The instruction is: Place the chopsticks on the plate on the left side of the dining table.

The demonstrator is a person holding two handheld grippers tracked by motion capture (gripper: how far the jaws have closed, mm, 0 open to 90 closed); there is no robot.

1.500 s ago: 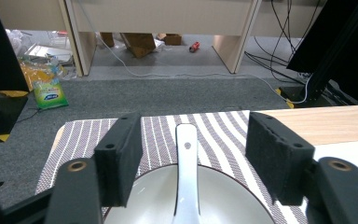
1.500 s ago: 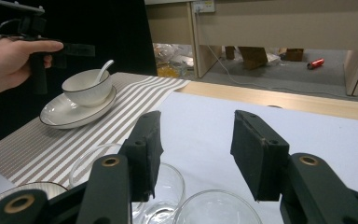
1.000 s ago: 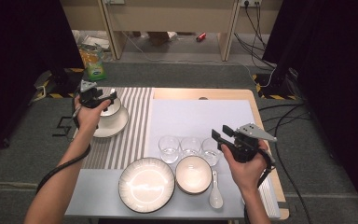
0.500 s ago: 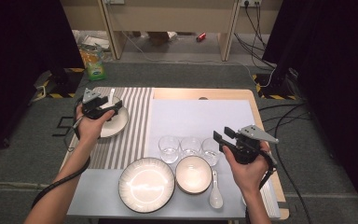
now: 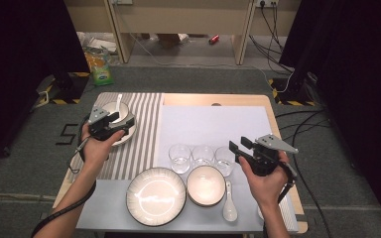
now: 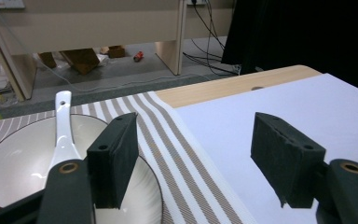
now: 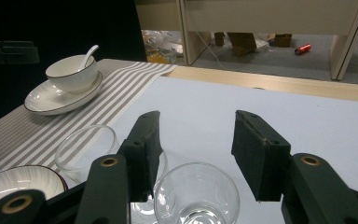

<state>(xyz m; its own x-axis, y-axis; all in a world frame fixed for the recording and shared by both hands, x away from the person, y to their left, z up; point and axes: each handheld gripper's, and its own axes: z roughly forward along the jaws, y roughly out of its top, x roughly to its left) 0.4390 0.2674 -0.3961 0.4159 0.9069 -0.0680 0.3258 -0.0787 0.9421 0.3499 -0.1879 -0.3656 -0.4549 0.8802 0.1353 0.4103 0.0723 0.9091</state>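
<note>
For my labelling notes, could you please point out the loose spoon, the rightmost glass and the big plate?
Spoon (image 5: 229, 206), high view, on its bowl.
Rightmost glass (image 5: 224, 158), high view, on its base.
Big plate (image 5: 156, 196), high view, on its centre.

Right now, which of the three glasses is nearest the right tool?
The rightmost glass in the row, directly beside the right tool; the other two sit farther left, toward the striped mat.

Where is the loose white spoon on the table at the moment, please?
In the high view the white spoon lies at the near edge of the table, just right of the small bowl and below the row of three glasses, near the right gripper.
</note>
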